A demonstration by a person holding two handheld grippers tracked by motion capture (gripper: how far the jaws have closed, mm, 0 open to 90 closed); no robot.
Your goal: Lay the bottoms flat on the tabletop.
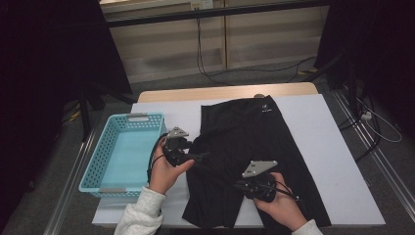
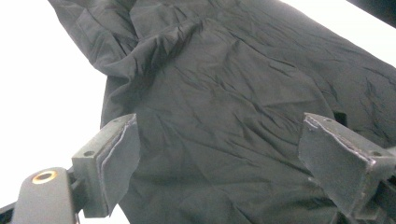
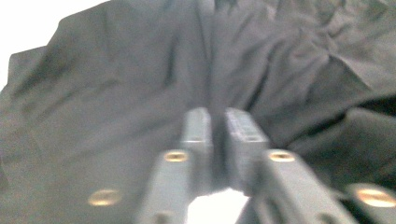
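A black garment (image 1: pixel 254 137) with a small white logo near its far edge lies spread on the white-covered table (image 1: pixel 323 147). My left gripper (image 1: pixel 199 156) hovers at the garment's left edge. In the left gripper view it (image 2: pixel 219 135) stands open, its jaws wide apart over wrinkled black cloth (image 2: pixel 224 70). My right gripper (image 1: pixel 238 185) sits over the near middle of the garment, pointing left. In the right gripper view it (image 3: pixel 215 116) has its jaws pressed together on the dark cloth (image 3: pixel 116 93), and a raised fold runs away from the tips.
A light blue plastic basket (image 1: pixel 93 161) stands on the table's left side, close to my left hand. Bare white cover lies right of the garment. Cables (image 1: pixel 381 132) trail on the floor beyond the table's right edge.
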